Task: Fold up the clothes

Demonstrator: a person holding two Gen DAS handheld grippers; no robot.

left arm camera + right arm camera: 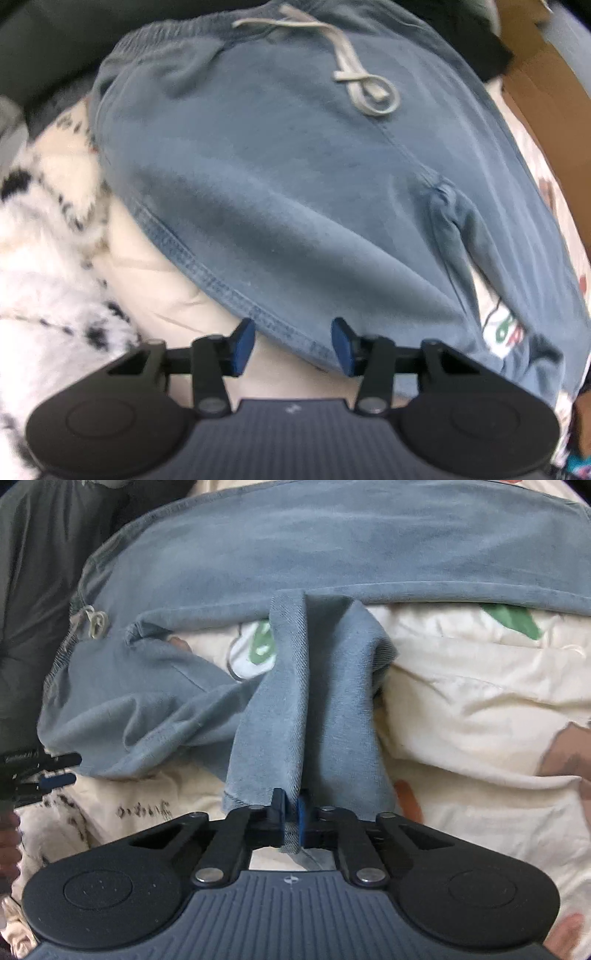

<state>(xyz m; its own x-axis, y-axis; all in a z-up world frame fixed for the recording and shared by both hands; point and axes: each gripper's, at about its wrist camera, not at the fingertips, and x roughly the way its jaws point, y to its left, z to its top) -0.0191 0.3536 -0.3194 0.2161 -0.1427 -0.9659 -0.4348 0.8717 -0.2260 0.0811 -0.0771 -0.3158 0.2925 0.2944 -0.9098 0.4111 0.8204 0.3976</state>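
Blue-grey sweatpants [295,177] lie on a cream printed bedspread [155,288], with the waistband and a pale drawstring [354,70] at the far side. My left gripper [293,341] is open, its blue pads on either side of the stitched edge of the pants, not closed on it. In the right wrist view my right gripper [291,812] is shut on a leg end of the sweatpants [306,709], which rises bunched from the jaws toward the rest of the garment. The left gripper's fingertips [55,771] show at the left edge there.
A fluffy white and black spotted blanket [44,258] lies to the left. Dark cushions [55,33] sit at the far left. A brown board [546,96] stands at the far right. The bedspread [480,709] spreads out to the right of the held leg.
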